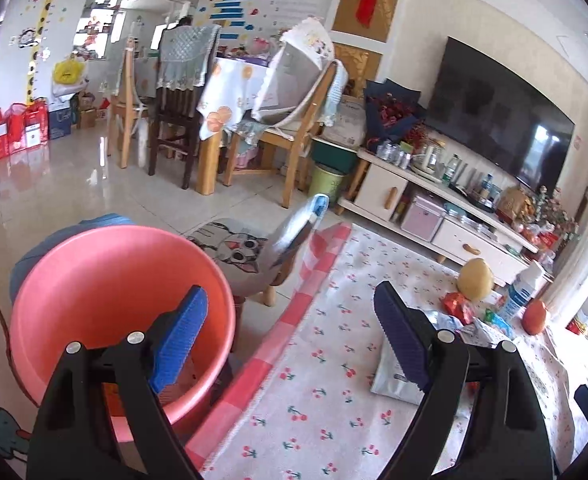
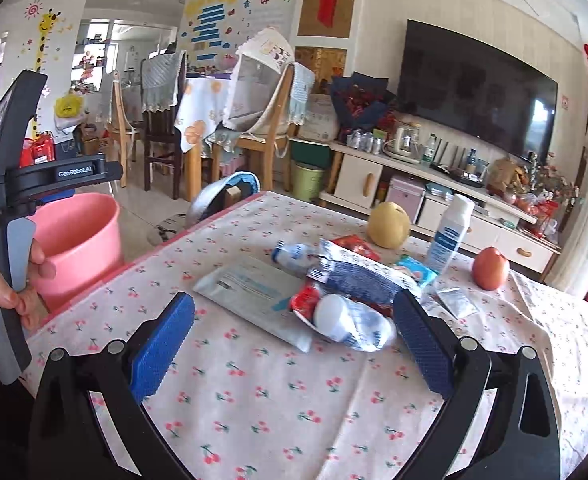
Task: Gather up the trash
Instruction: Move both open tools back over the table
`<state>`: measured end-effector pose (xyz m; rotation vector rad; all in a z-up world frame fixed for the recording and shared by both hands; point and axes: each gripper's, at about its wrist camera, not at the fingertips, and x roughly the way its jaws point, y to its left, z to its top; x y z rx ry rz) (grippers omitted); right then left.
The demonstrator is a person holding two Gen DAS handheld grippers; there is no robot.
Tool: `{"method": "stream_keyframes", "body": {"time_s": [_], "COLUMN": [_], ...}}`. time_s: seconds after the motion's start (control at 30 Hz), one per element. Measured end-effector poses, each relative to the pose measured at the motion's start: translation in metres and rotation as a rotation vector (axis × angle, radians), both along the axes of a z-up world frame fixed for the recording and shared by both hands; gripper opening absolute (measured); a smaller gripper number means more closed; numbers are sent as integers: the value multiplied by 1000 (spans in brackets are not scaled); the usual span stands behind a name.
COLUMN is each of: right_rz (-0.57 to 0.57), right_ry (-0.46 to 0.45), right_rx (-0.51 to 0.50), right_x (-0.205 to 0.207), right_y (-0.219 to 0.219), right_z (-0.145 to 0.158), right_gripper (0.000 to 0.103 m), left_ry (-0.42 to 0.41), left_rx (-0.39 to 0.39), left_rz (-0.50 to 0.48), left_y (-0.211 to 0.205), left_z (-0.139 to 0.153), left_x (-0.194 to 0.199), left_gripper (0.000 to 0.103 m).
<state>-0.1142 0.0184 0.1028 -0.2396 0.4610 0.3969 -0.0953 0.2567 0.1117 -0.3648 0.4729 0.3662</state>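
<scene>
Bucket [image 1: 106, 280] w/ nothing visible inside, beside table [image 2: 294, 420]; left tool [image 1: 290, 340] & right tool [image 2: 294, 336] both apart, holding nothing.

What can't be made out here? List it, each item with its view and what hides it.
- Pink bucket contents: left wrist view, the left claw covers the bottom.
- Bucket base: right wrist view, the hand and table edge hide it.
- White pouch print: right wrist view, too small and blurred.
- Wrappers under the crumpled wrapper pile: right wrist view, overlapped, count unclear.
- Items on the TV stand: both views, too small.
</scene>
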Motion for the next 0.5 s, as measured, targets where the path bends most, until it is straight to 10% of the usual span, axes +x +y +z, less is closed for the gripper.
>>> {"method": "stream_keyframes", "body": {"time_s": [0.5], "right_rz": [-92], "right_ry": [27], "right_rx": [55], "right_x": [10], "right_y": [-80], "right_z": [-6], "right_gripper": [98], "left_ry": [14], "left_rx": [51], "left_rz": [-202], "left_y": [-64], "left_z": [-9], "left_x": [19], "left_gripper": [86]}}
